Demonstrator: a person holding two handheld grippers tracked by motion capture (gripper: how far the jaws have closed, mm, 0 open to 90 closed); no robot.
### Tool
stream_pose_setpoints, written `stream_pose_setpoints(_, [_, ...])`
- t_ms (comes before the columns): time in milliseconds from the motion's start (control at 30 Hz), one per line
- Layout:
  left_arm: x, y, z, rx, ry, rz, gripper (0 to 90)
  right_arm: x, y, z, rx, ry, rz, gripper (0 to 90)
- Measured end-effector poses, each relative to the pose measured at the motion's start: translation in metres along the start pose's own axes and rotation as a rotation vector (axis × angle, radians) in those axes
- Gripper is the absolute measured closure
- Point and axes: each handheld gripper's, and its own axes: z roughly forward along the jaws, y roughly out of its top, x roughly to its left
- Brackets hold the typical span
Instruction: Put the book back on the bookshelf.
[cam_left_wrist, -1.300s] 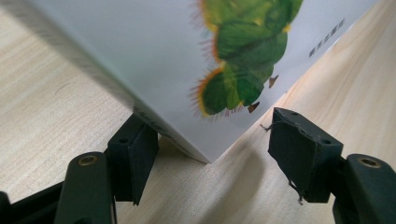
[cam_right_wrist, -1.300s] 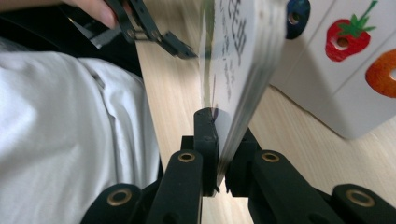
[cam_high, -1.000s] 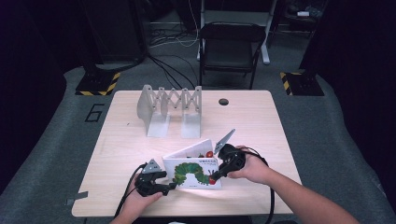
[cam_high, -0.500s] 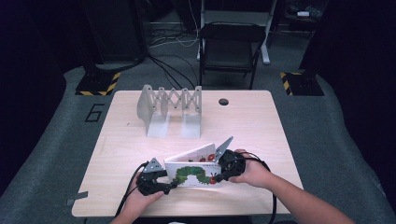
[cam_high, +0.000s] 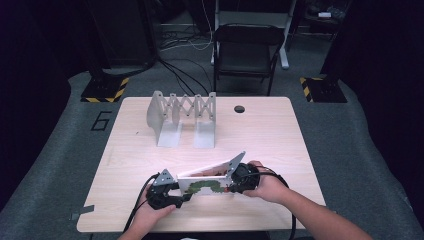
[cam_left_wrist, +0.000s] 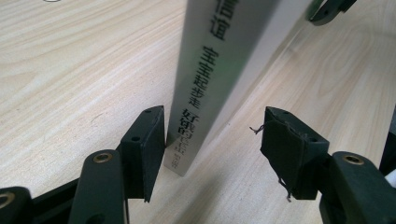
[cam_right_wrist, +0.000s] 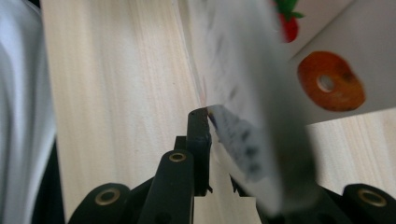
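Dark room, grey floor; pale wooden surface (cam_high: 150, 150) bare across its middle. White metal expanding rack (cam_high: 182, 117) at far side, well apart. Thin white picture book with green caterpillar cover (cam_high: 206, 184) stands on edge near front edge, long axis left to right, far cover splayed. Right hand-held gripper (cam_high: 234, 184) pinches right end, jaws just easing. Left hand-held gripper (cam_high: 184, 196) half spread, jaws just closing around spine: one pad touching, other apart.

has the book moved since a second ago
Yes. The book has tipped up from lying flat to standing on its edge, its top now nearer the folding rack; it stays at the table's near edge.
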Motion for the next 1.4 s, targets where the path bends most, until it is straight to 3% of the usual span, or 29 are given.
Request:
stream_pose_setpoints(233, [0.0,0.001,0.0,0.009,0.007,0.005,39.7,-0.003,0.0,0.001,-0.012,-0.004,0.0,79.0])
stream_pose_setpoints(300, [0.0,0.002,-0.001,0.018,0.009,-0.007,39.7,-0.002,0.0,0.001,-0.006,-0.005,0.026,78.5])
stream_pose_setpoints(333, [-0.002,0.003,0.0,0.017,0.012,-0.024,39.8,-0.003,0.0,0.001,-0.01,-0.004,0.014,78.4])
stream_pose_setpoints(467, [0.0,0.013,-0.006,0.021,0.012,0.024,40.0,-0.003,0.0,0.001,-0.007,-0.01,0.015,78.1])
stream_pose_setpoints(600, [0.0,0.024,-0.016,-0.008,0.019,0.043,40.0,-0.001,0.0,0.001,-0.011,-0.014,0.028,78.1])
stream_pose_setpoints(800, [0.003,0.038,-0.025,-0.03,0.017,0.058,39.5,-0.003,0.001,0.001,-0.014,-0.021,0.006,77.9])
stream_pose_setpoints(1000, [0.001,0.046,-0.023,-0.008,-0.003,0.087,40.8,-0.003,0.002,0.002,-0.012,-0.024,0.008,77.9])
stream_pose_setpoints(1200, [-0.002,0.053,-0.012,-0.017,-0.062,0.105,41.1,-0.002,0.002,0.003,-0.012,-0.031,0.026,77.2])
stream_pose_setpoints(1267, [-0.004,0.054,-0.01,-0.011,-0.048,0.141,43.0,-0.003,0.002,0.003,-0.017,-0.038,0.021,76.4])
stream_pose_setpoints(1400, [-0.004,0.052,-0.009,-0.035,-0.024,0.151,49.1,-0.006,0.002,0.002,-0.038,-0.06,0.055,71.5])
